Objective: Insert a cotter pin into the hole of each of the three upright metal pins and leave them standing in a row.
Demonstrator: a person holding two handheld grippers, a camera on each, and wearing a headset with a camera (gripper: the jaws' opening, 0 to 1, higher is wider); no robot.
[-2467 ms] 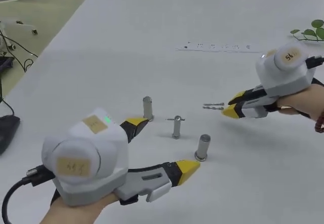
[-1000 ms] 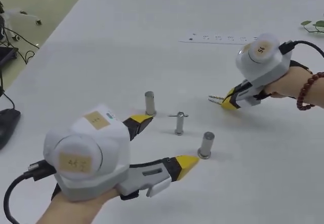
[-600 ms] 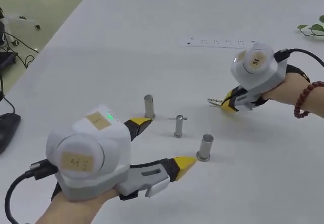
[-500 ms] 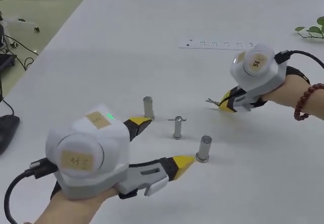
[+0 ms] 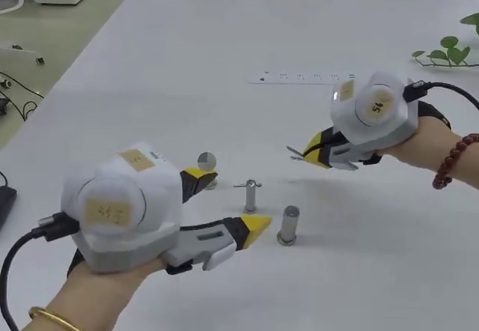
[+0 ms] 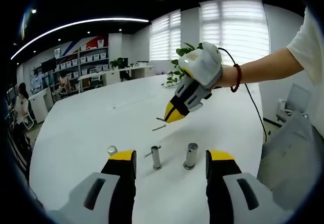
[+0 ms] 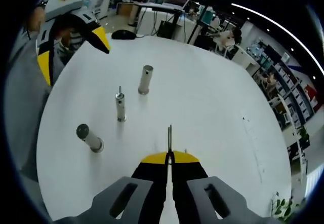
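Nearest us, our left tongs (image 5: 228, 200) gape wide and hold nothing, with the row just ahead of their tips. Three metal pins (image 5: 288, 225) stand upright on the desk (image 5: 150, 84). The middle pin (image 5: 251, 198) has a fitted cotter pin (image 5: 247, 185) through it. Farther off, our right tongs (image 5: 308, 156) are pinched tight on a loose cotter pin (image 5: 294, 153), raised off the desk. The left gripper view adds a thin sliver (image 6: 158, 128) on the desk beneath, perhaps a shadow.

The white workbench (image 5: 187, 69) stands in an open office with blinded windows (image 6: 233, 29) and ceiling strip lights (image 6: 76, 24).
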